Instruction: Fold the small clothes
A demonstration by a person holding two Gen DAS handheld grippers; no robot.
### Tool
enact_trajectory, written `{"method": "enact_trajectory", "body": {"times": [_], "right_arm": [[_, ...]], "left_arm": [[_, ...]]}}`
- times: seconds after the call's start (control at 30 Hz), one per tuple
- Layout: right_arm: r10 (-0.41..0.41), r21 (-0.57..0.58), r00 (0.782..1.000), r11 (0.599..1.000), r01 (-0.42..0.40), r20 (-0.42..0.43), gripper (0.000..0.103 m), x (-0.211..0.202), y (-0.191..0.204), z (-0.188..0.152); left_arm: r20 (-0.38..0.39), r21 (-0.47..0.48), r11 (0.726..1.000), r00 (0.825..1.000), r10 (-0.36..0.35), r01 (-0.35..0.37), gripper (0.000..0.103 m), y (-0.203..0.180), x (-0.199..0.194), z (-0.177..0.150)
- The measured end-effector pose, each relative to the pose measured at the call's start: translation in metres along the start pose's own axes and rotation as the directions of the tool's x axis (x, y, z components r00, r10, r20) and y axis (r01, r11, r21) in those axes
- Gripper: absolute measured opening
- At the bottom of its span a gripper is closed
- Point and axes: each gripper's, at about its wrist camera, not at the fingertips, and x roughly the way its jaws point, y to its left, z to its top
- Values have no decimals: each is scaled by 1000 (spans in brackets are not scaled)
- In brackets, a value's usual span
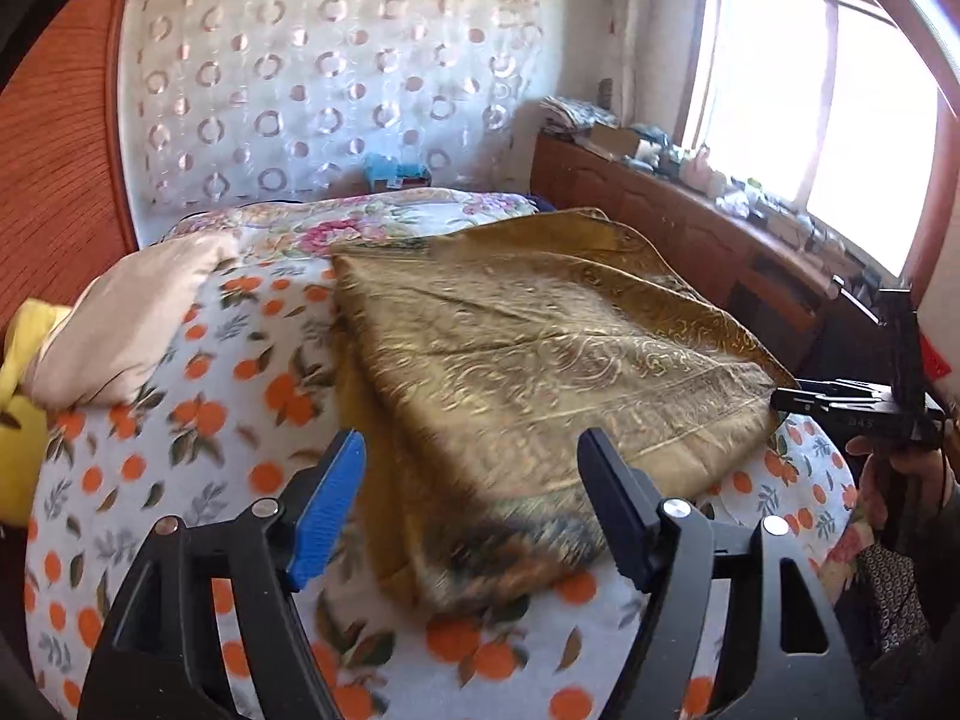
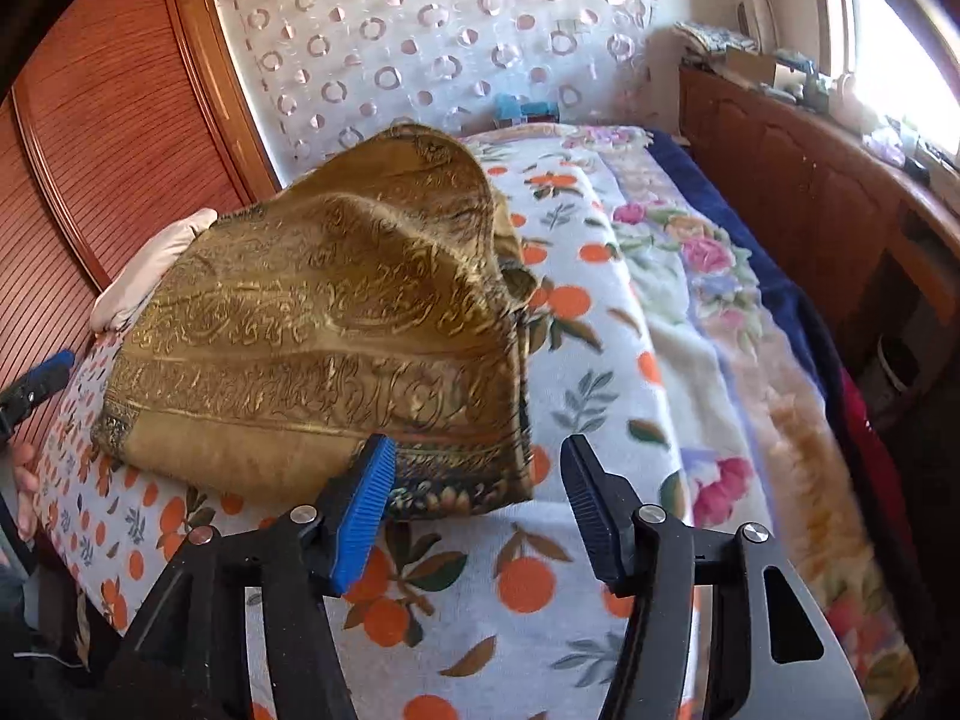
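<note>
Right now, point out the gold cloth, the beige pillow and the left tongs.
gold cloth [image 1: 540, 348], left wrist view, middle of its patterned top.
beige pillow [image 1: 132, 330], left wrist view, middle of its side.
left tongs [image 1: 474, 510], left wrist view, midway between the open fingertips.

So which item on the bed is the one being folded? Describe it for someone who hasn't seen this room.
Start at the bed, covered by a white blanket printed with oranges. On it lies the gold cloth, a shiny olive-gold fabric with woven scrollwork and a darker patterned border, partly folded over itself. The plain cream pillow beside it and the floral quilt carry no metallic sheen.
</note>
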Motion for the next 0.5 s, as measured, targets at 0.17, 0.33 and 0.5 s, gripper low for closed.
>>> {"method": "enact_trajectory", "body": {"times": [0.17,0.33,0.5], "right_arm": [[-9,33,1000,999,10,-25,60,12,-2,5],[-39,17,999,999,39,-33,60,19,3,8],[-61,2,998,998,61,-30,47,21,8,10]], "left_arm": [[-62,27,1000,998,-8,9,74,-20,30,8],[-102,49,999,995,-11,16,74,-36,48,5],[-142,76,997,990,2,9,74,-44,61,-5]]}}
